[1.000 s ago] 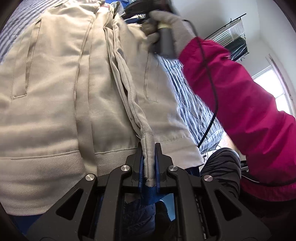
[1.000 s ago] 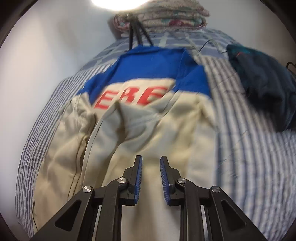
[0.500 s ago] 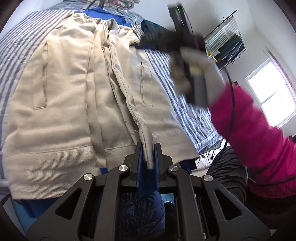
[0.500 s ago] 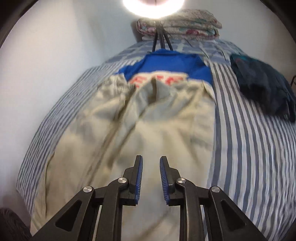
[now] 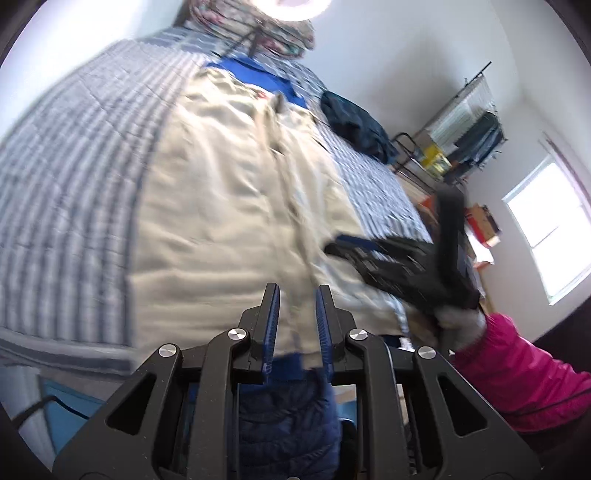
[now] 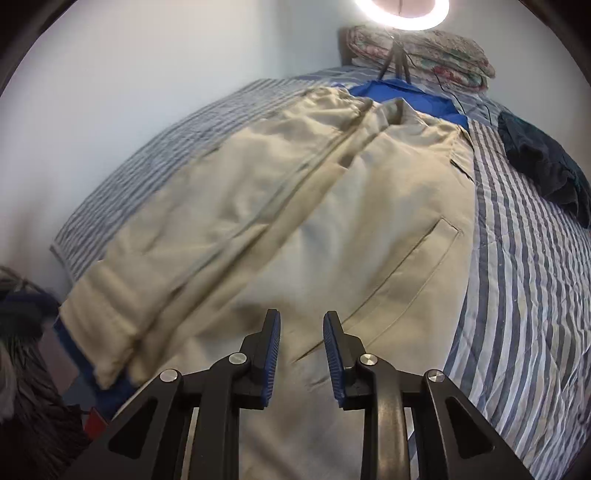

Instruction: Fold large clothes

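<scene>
A large beige jacket (image 5: 236,192) with blue shoulders lies front-up and lengthwise on a striped bed. It also shows in the right wrist view (image 6: 295,206), with a slanted pocket on its right panel. My left gripper (image 5: 297,314) is open and empty above the jacket's hem, near the centre front edge. My right gripper (image 6: 301,343) is open and empty over the lower right panel. In the left wrist view the right gripper (image 5: 347,254) shows blurred at the jacket's lower right side, held by a gloved hand in a pink sleeve.
The striped bedcover (image 6: 517,258) lies around the jacket. A dark garment (image 6: 543,162) lies at the bed's right side. Folded quilts (image 6: 424,51) and a ring light on a tripod (image 6: 400,14) stand at the head. A clothes rack (image 5: 465,136) stands by the window.
My left gripper has opened and let go of the jacket's front edge, then pulled back. My right gripper has moved down from the collar end to the lower right panel.
</scene>
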`<state>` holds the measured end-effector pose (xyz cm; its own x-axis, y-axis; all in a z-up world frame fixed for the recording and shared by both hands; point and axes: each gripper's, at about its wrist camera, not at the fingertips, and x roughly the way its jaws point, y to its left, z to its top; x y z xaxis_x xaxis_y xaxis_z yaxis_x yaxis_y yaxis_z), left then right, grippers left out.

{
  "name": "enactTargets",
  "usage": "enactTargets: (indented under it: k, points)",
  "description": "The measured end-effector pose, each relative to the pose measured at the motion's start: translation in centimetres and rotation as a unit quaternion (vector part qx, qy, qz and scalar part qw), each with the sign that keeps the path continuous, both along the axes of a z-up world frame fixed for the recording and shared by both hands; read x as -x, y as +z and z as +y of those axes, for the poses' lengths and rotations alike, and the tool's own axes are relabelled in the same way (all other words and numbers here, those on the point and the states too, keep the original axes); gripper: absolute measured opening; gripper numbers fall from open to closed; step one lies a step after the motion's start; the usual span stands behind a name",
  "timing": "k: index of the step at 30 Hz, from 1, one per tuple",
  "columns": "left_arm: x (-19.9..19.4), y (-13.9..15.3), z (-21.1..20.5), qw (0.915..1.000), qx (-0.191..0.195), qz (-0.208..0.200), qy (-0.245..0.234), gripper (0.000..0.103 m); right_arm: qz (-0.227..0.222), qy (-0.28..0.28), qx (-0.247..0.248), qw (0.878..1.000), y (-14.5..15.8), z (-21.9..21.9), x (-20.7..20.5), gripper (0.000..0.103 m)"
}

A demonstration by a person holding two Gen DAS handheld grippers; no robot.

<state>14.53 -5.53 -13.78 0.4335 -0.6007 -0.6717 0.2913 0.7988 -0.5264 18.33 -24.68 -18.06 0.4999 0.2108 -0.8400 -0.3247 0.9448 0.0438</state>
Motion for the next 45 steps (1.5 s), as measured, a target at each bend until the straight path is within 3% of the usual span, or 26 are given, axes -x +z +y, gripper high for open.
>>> enactTargets:
  k: [3,6,11,14,17,20,23,25,28,30,32,34,37,41,45]
  points:
    - [-1.2,0.1,1.4,0.9995,-0.024,-0.005,0.019,0.033,0.01,0.04,0.003,0.999,-0.5,1.9,1.9,0.024]
    - [-2.2,-0.6,2.5,0.9991,-0.026,0.004,0.033,0.034,0.008,0.064,0.029,0.998,-2.0,4.0,3.2,0.021]
    - [-3.6,-3.7,2.7,0.9976,-0.038,0.047,0.034,0.034,0.008,0.033,-0.017,0.999,-2.7,2.7,4.2,0.021]
    - [-4.0,-5.5,2.1,0.9961,-0.048,0.07,0.023,0.034,0.024,0.014,-0.074,0.997,-1.7,1.0,5.1,0.022]
    - [-3.3,-5.4,1.6,0.9961,-0.066,0.058,0.013,0.037,0.01,-0.028,-0.114,0.993,-0.5,-1.7,6.7,0.026]
    - [-3.0,-6.1,1.1,0.9957,-0.08,0.048,0.002,0.038,0.01,-0.069,-0.107,0.992,-0.4,-3.7,7.3,0.026]
    - [-3.0,-6.2,0.6,0.9952,-0.09,0.038,-0.003,0.038,0.044,-0.073,-0.082,0.993,-2.3,-4.5,7.1,0.026]
    - [-2.9,-5.9,0.6,0.9952,-0.09,0.039,-0.001,0.039,0.037,-0.071,-0.074,0.994,-2.3,-4.2,7.6,0.026]
    - [-2.8,-4.8,1.6,0.9966,-0.068,0.046,0.004,0.044,0.037,-0.057,-0.055,0.996,-1.7,-3.9,7.8,0.026]
    - [-2.9,-4.0,3.0,0.9977,-0.048,0.044,0.019,0.065,0.033,-0.059,-0.076,0.995,-0.8,-4.6,8.1,0.029]
    - [-3.3,-3.6,4.6,0.9972,-0.039,0.047,0.042,0.07,0.022,-0.08,-0.095,0.992,-0.1,-6.2,8.9,0.055]
    - [-4.3,-4.1,6.5,0.995,-0.019,0.076,0.062,0.07,0.023,-0.101,-0.119,0.987,0.1,-7.9,9.1,0.062]
    - [-5.4,-5.4,8.5,0.9885,0.022,0.123,0.085,0.07,0.058,-0.125,-0.179,0.974,-0.8,-10.3,8.5,0.062]
    - [-6.2,-7.8,8.2,0.98,0.061,0.18,0.06,0.07,0.089,-0.129,-0.232,0.96,-2.2,-11.5,8.2,0.061]
    - [-6.2,-8.2,8.0,0.9798,0.066,0.182,0.049,0.07,0.122,-0.119,-0.263,0.95,-3.7,-11.4,7.6,0.057]
